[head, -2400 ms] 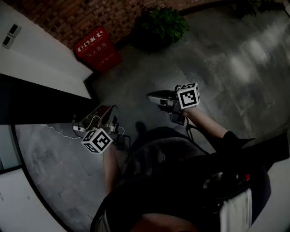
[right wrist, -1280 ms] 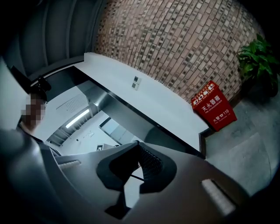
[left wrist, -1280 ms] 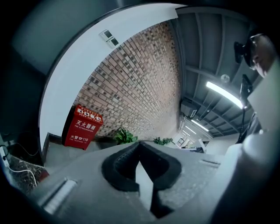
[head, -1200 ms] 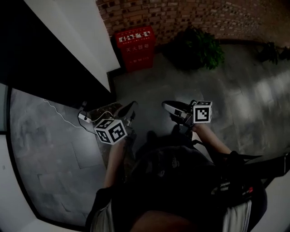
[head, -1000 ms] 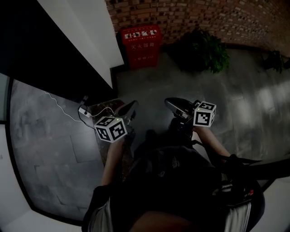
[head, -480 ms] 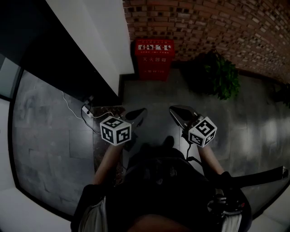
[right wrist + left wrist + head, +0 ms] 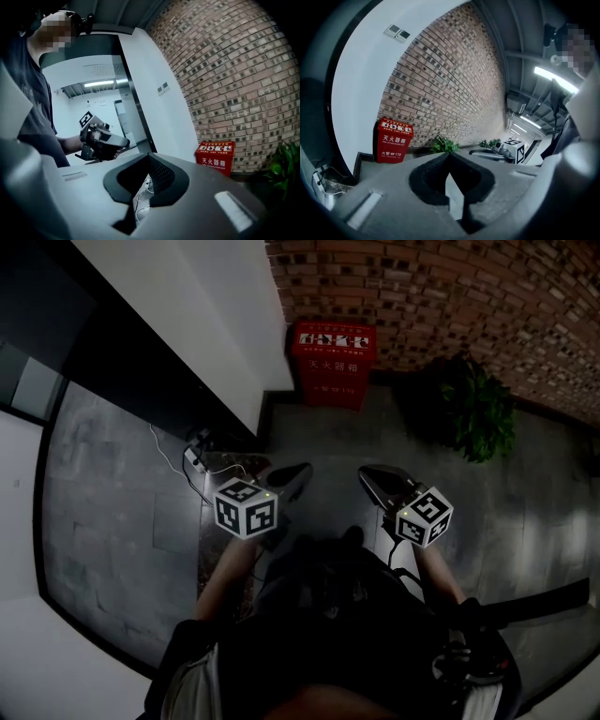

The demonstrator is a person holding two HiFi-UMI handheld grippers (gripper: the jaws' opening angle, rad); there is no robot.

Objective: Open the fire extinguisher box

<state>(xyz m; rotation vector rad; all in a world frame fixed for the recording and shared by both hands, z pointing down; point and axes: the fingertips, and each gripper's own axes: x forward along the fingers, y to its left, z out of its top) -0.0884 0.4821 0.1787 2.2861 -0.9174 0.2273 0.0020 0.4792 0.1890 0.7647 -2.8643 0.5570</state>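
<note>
Head view: the person stands on a grey tiled floor (image 7: 112,502) facing a corner where a brick wall (image 7: 450,296) meets a white wall (image 7: 187,306). The fire extinguisher box (image 7: 332,365) is red with white lettering. It stands upright on the floor with its back against the brick wall, just beside the white wall's edge, and its front looks closed. A potted plant (image 7: 478,413) sits to the right of the box, near it but not touching. A power strip (image 7: 197,457) with loose white cables lies on the floor at the foot of the white wall, to the left of the left gripper. The left gripper (image 7: 298,471) and right gripper (image 7: 367,472) are held side by side in front of the body, both aimed toward the box and well apart from it. Each one's marker cube (image 7: 246,507) faces up at the camera. Left gripper view: the jaws meet at the tips with nothing between them, and the box shows to the left of them at a distance. Right gripper view: the jaws are likewise together at the tips and empty, with the box to the right of them by the brick wall. Neither gripper touches anything.
</note>
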